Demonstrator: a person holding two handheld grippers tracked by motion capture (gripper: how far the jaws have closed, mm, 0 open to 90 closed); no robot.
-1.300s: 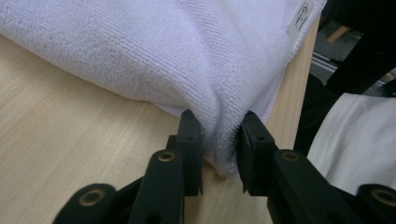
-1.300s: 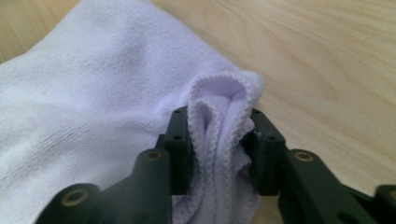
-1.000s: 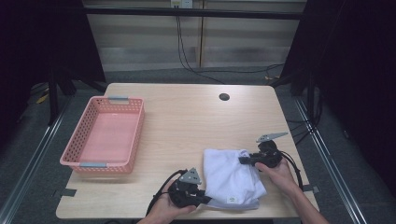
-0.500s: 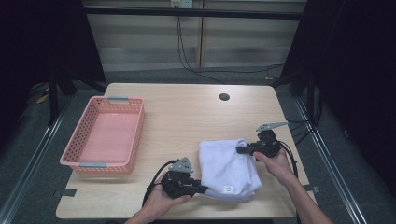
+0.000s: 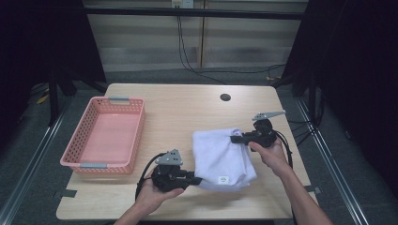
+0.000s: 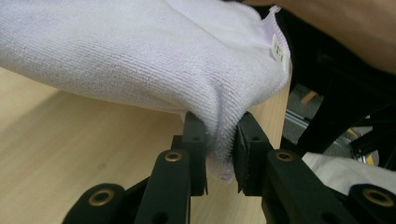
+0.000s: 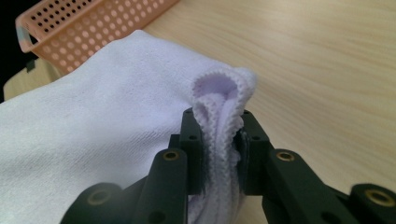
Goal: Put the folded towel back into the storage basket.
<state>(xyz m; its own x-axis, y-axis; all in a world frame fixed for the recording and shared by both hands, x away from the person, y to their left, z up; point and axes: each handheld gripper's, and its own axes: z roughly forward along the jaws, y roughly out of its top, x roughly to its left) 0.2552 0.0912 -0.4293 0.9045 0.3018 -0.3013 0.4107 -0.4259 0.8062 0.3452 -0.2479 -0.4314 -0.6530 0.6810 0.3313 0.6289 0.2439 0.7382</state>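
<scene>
Wooden table (image 5: pixel 187 108) held a pink basket (image 5: pixel 105 136) at nine o'clock and the white towel (image 5: pixel 218 157) at five o'clock. A second before, the towel lay flat; now it was lifted. The left gripper (image 5: pixel 195 179) and right gripper (image 5: pixel 234 139) each pinched a towel corner, ready to carry it.

Pale lilac towel (image 5: pixel 220 157), pink perforated basket (image 5: pixel 104 136), light wood-grain table (image 5: pixel 187 105).

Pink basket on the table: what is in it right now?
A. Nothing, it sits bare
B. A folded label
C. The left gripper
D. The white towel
A: the pink basket shows only its bare bottom, while the white towel is pinched between the left gripper and the right gripper, well to the basket's right.
</scene>
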